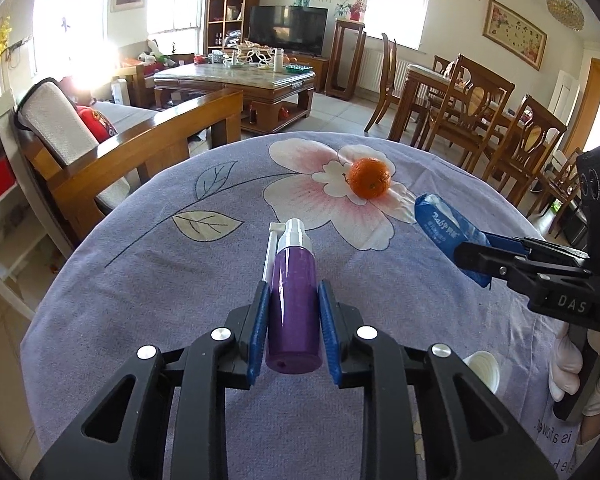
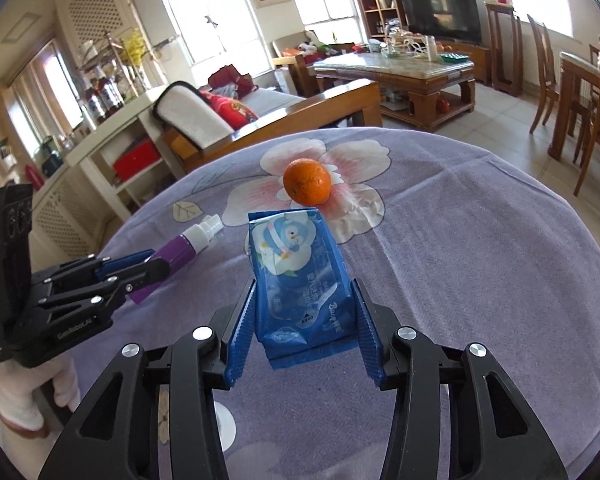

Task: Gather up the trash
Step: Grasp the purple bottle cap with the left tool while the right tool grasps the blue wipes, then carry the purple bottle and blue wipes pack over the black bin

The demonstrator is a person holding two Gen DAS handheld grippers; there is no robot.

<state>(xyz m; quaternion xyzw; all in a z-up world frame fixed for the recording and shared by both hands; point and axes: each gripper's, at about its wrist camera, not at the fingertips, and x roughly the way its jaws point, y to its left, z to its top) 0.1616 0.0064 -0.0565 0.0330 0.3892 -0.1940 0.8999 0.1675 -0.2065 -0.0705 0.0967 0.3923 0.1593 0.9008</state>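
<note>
purple spray bottle (image 1: 293, 304) clamped between left gripper (image 1: 293, 312) fingers, white nozzle forward, blue wipes pack (image 2: 300, 276) clamped between right gripper (image 2: 305, 316) fingers

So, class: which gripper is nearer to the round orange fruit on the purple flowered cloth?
Right. The right gripper, shut on the blue wipes packet, has that packet's far end nearly reaching the orange fruit. The left gripper, shut on the purple spray bottle, sits farther back.

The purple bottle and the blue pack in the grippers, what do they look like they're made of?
Purple bottle: likely glossy translucent plastic, since light streaks run along its body; the white spray top looks like opaque plastic. Blue pack: apparently thin shiny plastic film, as it wrinkles and glares, with a printed label.
</note>
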